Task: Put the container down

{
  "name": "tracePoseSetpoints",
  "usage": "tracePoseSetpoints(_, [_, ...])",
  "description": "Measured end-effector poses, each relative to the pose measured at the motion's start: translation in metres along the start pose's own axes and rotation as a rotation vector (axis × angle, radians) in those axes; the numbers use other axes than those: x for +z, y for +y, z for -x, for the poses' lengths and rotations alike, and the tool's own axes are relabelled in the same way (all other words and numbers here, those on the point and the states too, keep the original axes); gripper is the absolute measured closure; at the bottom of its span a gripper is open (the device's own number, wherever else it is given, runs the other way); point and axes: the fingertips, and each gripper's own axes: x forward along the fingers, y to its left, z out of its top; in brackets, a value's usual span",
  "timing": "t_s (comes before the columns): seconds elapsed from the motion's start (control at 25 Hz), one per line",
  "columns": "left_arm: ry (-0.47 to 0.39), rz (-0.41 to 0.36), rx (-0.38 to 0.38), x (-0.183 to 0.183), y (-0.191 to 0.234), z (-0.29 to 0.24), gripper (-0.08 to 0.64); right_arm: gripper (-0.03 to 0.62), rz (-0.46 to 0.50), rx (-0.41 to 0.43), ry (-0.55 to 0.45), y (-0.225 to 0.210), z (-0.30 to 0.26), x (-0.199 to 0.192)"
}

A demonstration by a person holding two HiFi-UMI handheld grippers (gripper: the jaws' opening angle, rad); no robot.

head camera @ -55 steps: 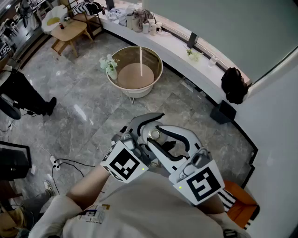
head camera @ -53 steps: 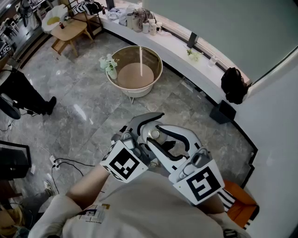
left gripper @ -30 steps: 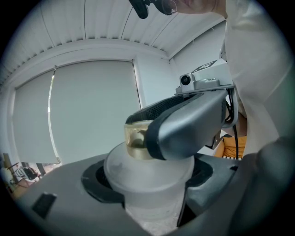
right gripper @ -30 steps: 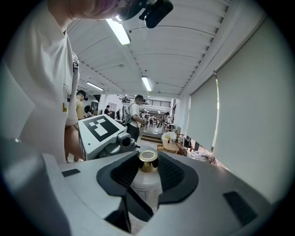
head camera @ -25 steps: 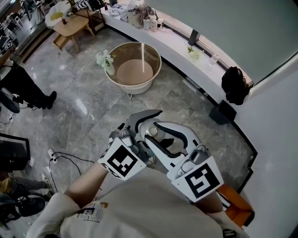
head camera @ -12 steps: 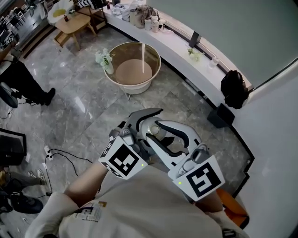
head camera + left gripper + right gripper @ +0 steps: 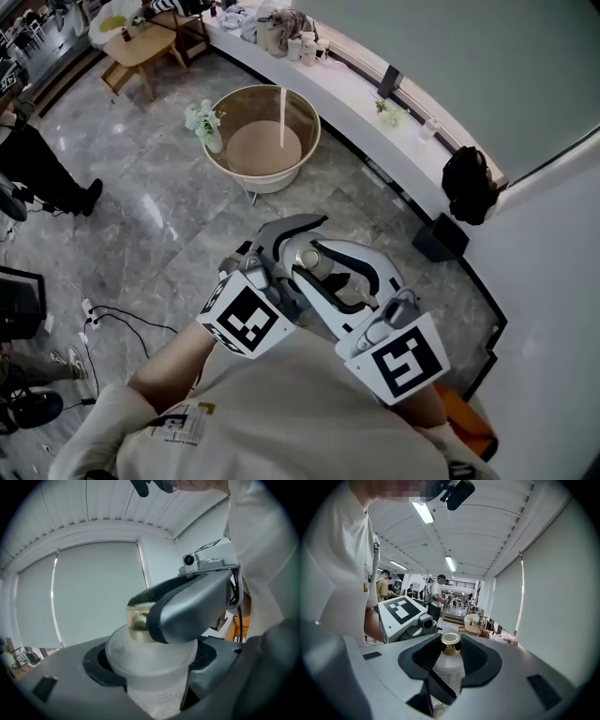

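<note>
The container (image 7: 449, 670) is a white frosted bottle with a gold cap (image 7: 451, 642). In the head view it is held upright in front of the person's chest, high above the floor, with its cap (image 7: 307, 257) showing between the two tools. My left gripper (image 7: 289, 246), dark grey, is shut on the container's body (image 7: 150, 663). My right gripper (image 7: 326, 270), white, comes in from the other side and is shut around the neck and cap. Its jaw covers part of the cap (image 7: 138, 623) in the left gripper view.
Far below lies a grey marble floor with a round tub (image 7: 300, 157) and a vase of flowers (image 7: 204, 122). A curved white counter (image 7: 375, 89) runs along the wall, with a black bag (image 7: 466, 183) beside it. Cables (image 7: 112, 314) lie at the left.
Both grippers keep their hold on the container and have moved slightly together. The floor below has slid a little in the head view.
</note>
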Motion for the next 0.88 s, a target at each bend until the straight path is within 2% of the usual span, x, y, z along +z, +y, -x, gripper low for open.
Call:
tracePoseSetpoints(0.48, [0.007,0.023,-0.018,-0.022,0.080,-0.012,0.206,0.465,-0.044,-0.006,0.007,-0.056,-0.066,0.001])
tracePoseSetpoints(0.88, [0.033,0.041,-0.035,-0.049,0.182,-0.031,0.206,0.465,-0.088,-0.002,0.029,-0.131,-0.146,0.001])
